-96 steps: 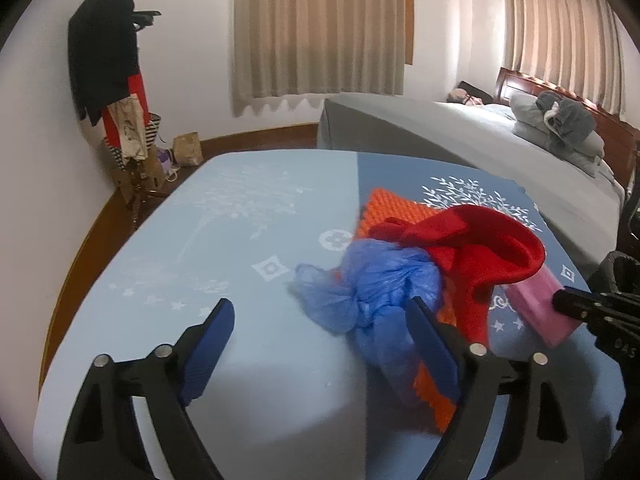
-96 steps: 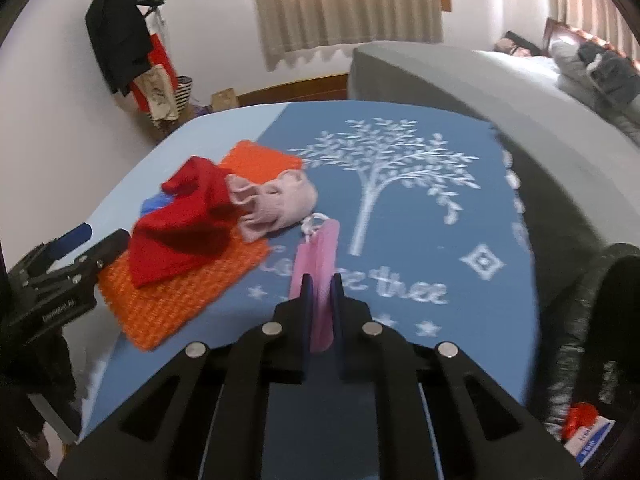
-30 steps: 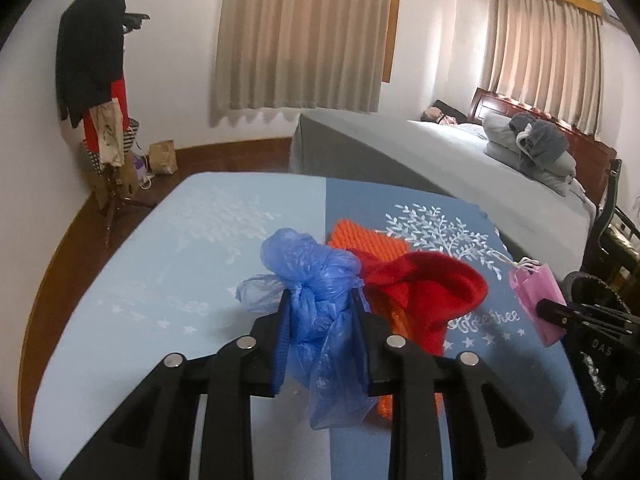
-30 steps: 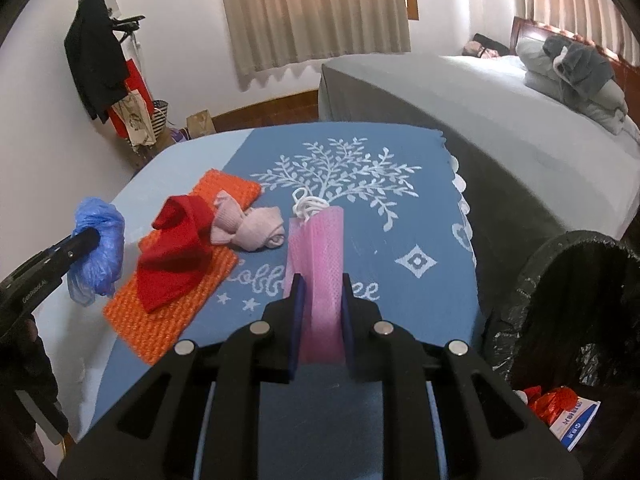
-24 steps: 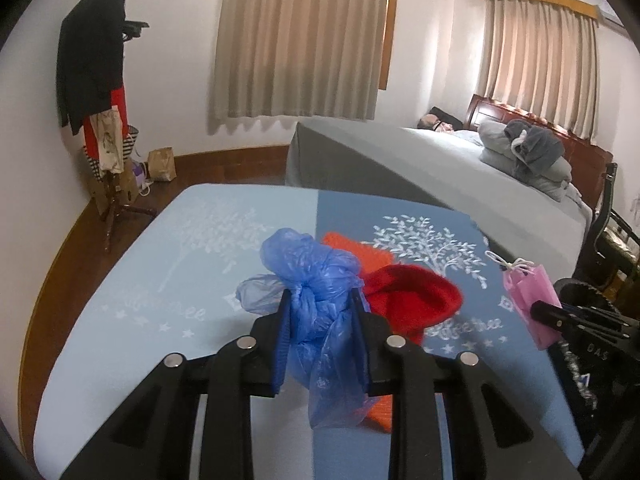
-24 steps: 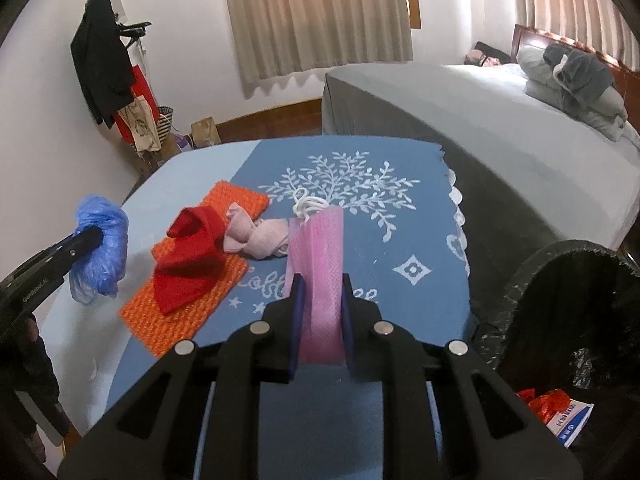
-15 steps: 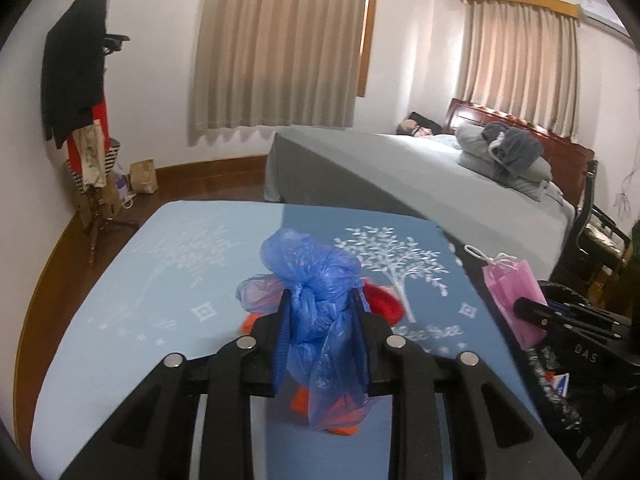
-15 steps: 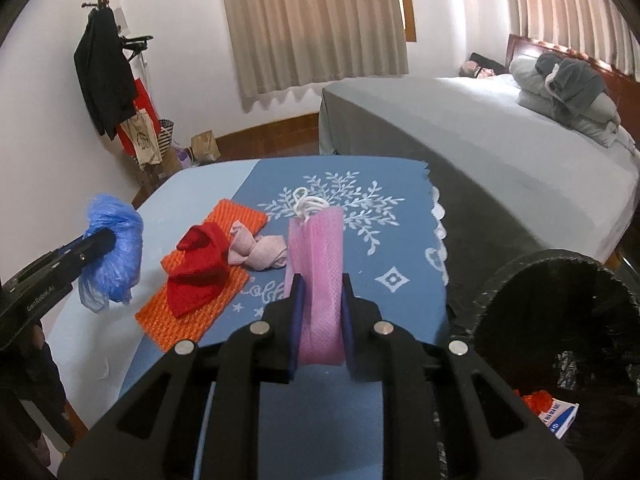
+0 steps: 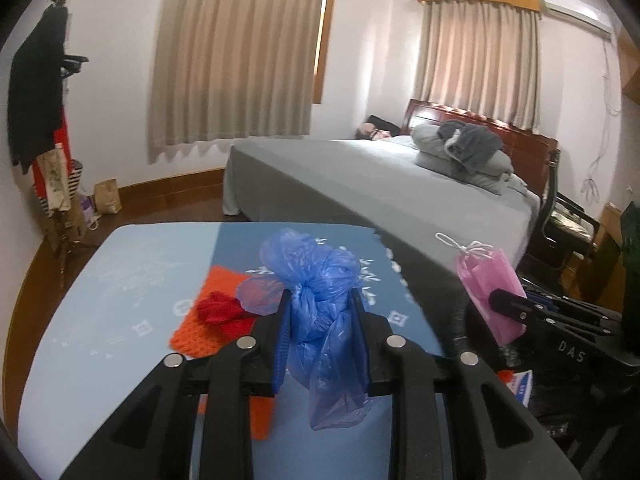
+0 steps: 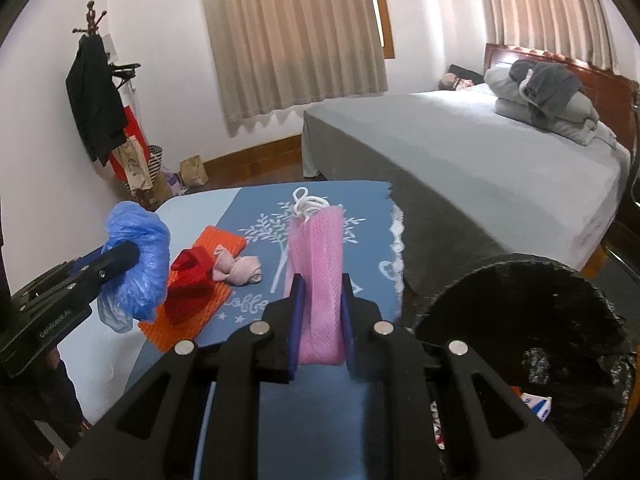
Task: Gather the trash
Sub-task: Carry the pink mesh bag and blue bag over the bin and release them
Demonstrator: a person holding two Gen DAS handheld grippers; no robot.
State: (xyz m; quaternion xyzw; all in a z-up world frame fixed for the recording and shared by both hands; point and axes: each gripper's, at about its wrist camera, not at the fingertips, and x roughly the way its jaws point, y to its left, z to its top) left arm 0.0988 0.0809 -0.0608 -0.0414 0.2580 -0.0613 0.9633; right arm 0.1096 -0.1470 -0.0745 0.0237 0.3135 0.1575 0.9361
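Note:
My left gripper [image 9: 320,312] is shut on a crumpled blue plastic bag [image 9: 320,280], held up above the blue table [image 9: 120,280]. My right gripper [image 10: 320,292] is shut on a pink mesh pouch [image 10: 318,264] with a white cord loop, also lifted off the table. In the right wrist view the blue plastic bag [image 10: 140,256] and the left gripper [image 10: 120,258] hang at the left. In the left wrist view the pink mesh pouch [image 9: 490,284] and the right gripper [image 9: 504,300] sit at the right. A black-lined trash bin [image 10: 532,328] stands open below right of the pouch.
On the table lie an orange knitted mat [image 10: 188,320], a red cloth [image 10: 190,276] and a pale pink sock bundle [image 10: 240,270]. A grey bed [image 10: 480,152] stands just behind the table. A coat rack [image 10: 100,112] leans by the left wall. Some packaging lies inside the bin.
Both grippers rose with their loads and swung to the right, so the table dropped lower in view and the bin came closer. Both grips stayed the same.

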